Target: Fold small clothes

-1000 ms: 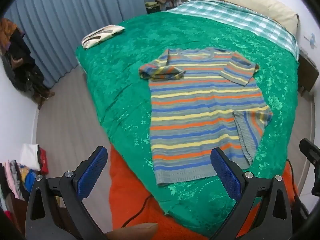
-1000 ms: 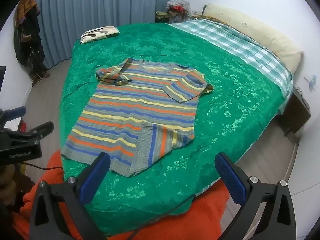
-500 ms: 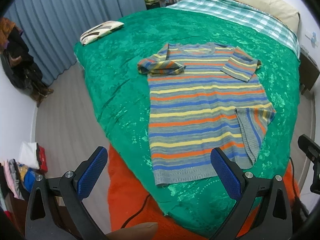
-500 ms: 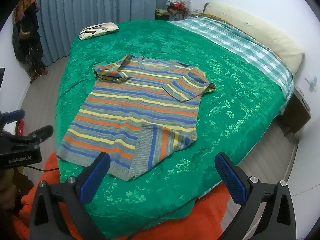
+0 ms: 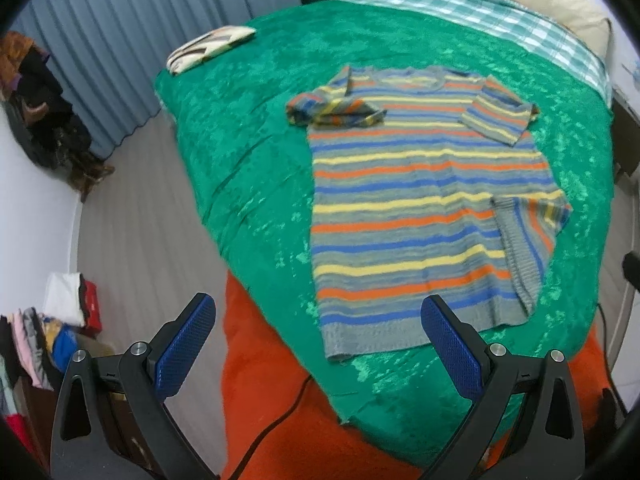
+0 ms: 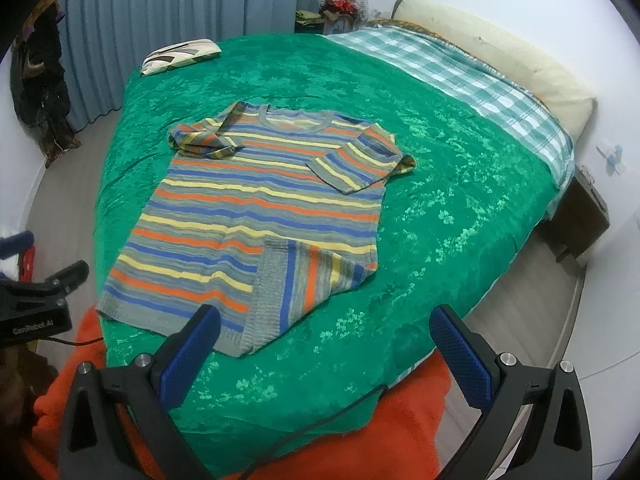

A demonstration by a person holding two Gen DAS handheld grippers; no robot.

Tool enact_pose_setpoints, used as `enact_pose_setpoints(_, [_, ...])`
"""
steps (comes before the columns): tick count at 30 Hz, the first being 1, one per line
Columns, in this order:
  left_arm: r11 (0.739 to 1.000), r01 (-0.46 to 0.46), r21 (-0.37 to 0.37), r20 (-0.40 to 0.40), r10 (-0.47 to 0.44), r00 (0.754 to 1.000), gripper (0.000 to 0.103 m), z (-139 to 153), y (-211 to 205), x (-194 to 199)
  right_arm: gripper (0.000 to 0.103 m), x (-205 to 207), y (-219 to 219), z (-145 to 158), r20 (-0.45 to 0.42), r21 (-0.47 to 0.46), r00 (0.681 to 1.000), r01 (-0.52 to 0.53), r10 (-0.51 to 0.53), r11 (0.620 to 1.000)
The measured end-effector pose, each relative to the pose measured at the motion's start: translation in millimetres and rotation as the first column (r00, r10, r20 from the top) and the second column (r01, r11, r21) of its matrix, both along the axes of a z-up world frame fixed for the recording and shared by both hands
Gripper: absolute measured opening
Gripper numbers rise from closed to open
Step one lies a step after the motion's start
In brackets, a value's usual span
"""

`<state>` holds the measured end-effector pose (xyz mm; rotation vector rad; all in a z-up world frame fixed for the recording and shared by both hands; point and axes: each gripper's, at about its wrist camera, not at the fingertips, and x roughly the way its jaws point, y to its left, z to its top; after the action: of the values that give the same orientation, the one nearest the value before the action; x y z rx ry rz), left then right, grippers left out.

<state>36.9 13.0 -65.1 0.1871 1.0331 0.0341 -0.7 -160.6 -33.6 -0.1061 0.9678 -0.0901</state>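
A striped knit sweater (image 5: 416,208) in grey, orange, blue and yellow lies flat on the green bedspread (image 5: 248,128), neck toward the far end. Both sleeves are folded in over the body, and the near right hem corner is turned up. It also shows in the right wrist view (image 6: 256,216). My left gripper (image 5: 316,336) is open and empty, hovering above the near hem. My right gripper (image 6: 324,344) is open and empty, above the turned-up hem corner. The left gripper's body (image 6: 36,300) shows at the left edge of the right wrist view.
A folded patterned cloth (image 5: 208,46) lies at the bed's far left corner. A checked blanket (image 6: 460,68) and cream pillow (image 6: 512,60) lie at the head. An orange blanket (image 5: 280,400) with a black cable hangs off the near edge. Clothes piles sit on the floor left (image 5: 48,328).
Both grippers have moved closer to the bed and sweater, so the sweater sits nearer in both views. The sweater itself has not moved. Both grippers stay open.
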Motion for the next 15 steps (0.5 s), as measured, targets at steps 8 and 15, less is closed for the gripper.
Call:
enact_pose_setpoints(8, [0.999,-0.036,-0.014,0.006,0.036,0.999,0.103,-1.2,15.0,-2.0,0.103,13.5,3.1,-15.4,-0.039,0.073,0.998,-0.041,0.044,0.996])
enact_pose_setpoints(15, [0.999,-0.027,-0.018,0.014,0.027,1.0,0.103,0.2,14.6,-2.4,0.103,21.4,16.6,-15.1,-0.043,0.016,0.998,-0.036,0.036,0.999])
